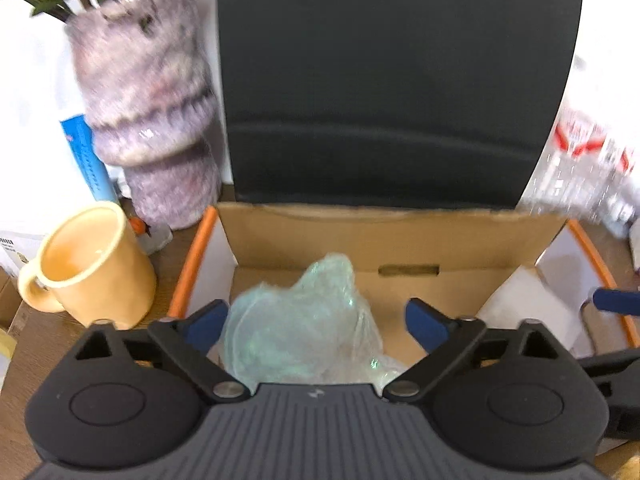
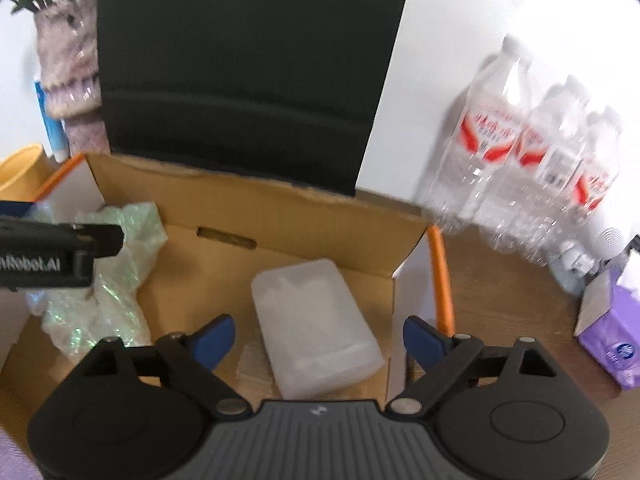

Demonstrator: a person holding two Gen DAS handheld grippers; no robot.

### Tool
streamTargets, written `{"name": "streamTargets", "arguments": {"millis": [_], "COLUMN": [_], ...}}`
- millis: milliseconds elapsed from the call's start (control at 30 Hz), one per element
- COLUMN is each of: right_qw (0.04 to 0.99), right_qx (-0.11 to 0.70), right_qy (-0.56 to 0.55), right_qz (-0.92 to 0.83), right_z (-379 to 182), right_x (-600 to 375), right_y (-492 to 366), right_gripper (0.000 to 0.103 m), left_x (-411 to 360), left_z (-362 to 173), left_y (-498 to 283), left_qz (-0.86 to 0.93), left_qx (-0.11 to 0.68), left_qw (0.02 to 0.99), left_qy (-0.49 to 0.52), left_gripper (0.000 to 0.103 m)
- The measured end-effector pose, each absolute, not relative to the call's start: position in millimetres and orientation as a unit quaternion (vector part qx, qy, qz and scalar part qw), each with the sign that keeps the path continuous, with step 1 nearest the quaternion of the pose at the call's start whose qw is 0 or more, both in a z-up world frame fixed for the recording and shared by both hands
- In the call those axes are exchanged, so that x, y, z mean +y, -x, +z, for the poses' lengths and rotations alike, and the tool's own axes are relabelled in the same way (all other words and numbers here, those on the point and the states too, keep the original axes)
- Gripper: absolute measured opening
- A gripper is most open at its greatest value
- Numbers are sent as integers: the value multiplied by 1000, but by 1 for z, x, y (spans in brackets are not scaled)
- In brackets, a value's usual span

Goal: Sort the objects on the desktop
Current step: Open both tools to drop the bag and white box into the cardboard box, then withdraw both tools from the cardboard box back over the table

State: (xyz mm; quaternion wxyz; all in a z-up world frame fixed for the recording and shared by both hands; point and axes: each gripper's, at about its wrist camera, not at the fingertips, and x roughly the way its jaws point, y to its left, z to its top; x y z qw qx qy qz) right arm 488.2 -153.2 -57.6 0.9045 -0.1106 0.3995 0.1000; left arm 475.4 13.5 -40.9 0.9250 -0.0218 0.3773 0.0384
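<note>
An open cardboard box (image 1: 392, 220) with orange-edged flaps sits on the wooden desk. A crumpled, greenish clear plastic bag (image 1: 296, 336) lies in its left part. My left gripper (image 1: 316, 316) is open, with the bag between its blue pads and neither pad pressing on it. In the box's right part lies a frosted white plastic case (image 2: 316, 320). My right gripper (image 2: 318, 328) stands open just above the case, its fingers on either side and apart from it. The bag (image 2: 104, 264) also shows at the left of the right wrist view, partly behind the left gripper's black side.
A yellow mug (image 1: 92, 268) and a fuzzy purple vase (image 1: 152, 112) with stems stand left of the box. A black panel (image 1: 392, 80) rises behind it. Clear water bottles (image 2: 532, 152) and a purple tissue pack (image 2: 612, 340) are at the right.
</note>
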Motion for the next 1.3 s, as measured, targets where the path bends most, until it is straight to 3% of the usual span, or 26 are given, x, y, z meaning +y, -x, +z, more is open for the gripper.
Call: {"name": "streamTargets", "arguments": {"millis": [200,300,700,1300], "right_qw": [911,911,923,933], "right_qx": [385,386,367,325], "right_qy": [85,82,10,38], "right_qz": [120,117,118,153], "right_z": [-32,-24,17,48], "right_x": [-163,-168,-206,-205], "right_y": [-468,-457,-391,-260], "right_gripper": [96,103,103,103], "left_x": [16,15,5,10], "left_z": [-10,1,33,59], "left_y": [-454,-441,-370,-252], "left_qz": [43,41,39,11], "left_qx": [352,347,337,300], "left_qw": [935,936,941,953], "left_qy": [32,34,19,46], "left_gripper": [103,103,103,103]}}
